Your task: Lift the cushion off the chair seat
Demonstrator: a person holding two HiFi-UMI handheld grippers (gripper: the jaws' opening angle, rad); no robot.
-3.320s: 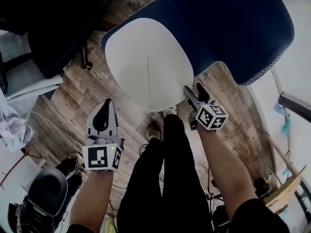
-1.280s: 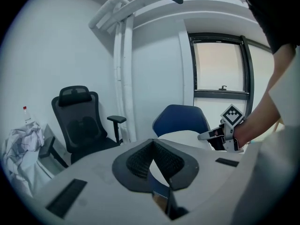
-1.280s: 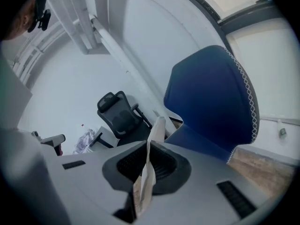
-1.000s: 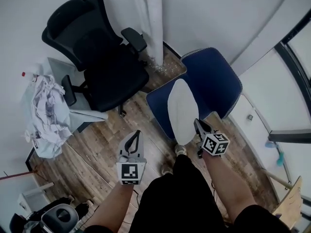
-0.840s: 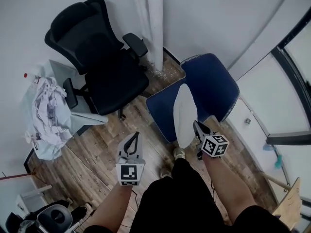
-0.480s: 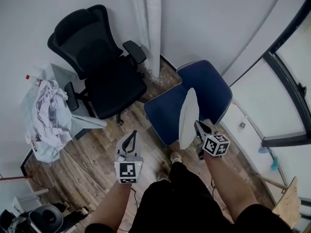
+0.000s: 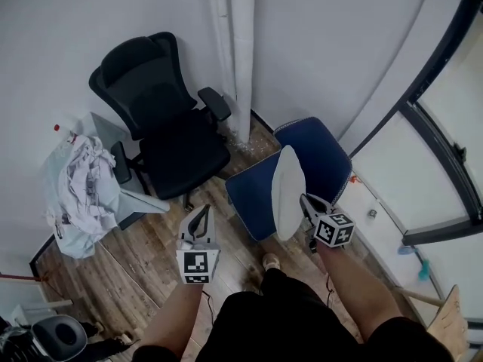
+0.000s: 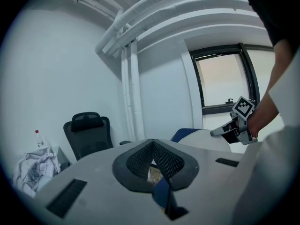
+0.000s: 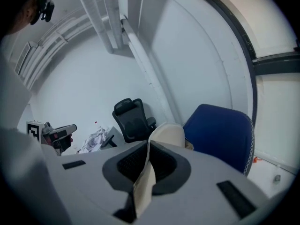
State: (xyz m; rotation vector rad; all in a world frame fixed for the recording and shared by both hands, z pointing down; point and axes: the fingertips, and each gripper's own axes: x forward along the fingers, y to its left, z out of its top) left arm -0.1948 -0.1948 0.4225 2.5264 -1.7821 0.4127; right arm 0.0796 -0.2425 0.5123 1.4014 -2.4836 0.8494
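A white cushion [image 7: 287, 192] hangs on edge above the blue chair's seat [image 7: 253, 187], tilted upright and clear of it. My right gripper [image 7: 305, 200] is shut on the cushion's near edge. In the right gripper view the cream fabric [image 9: 167, 134] runs between the jaws of the right gripper [image 9: 149, 143], with the blue chair back [image 9: 220, 128] behind. My left gripper [image 7: 203, 213] hovers over the wooden floor to the left of the chair, shut and holding nothing. In the left gripper view its tips [image 8: 152, 141] meet, and the cushion [image 8: 204, 138] shows at the right.
A black office chair [image 7: 162, 119] stands to the left of the blue chair. A grey table with crumpled cloth [image 7: 84, 187] is further left. A white pipe column [image 7: 241, 51] runs up the wall behind. A dark window frame [image 7: 438, 74] is at the right.
Both grippers have risen. The cushion has come up with the right gripper, from lying flat on the seat to hanging on edge above it.
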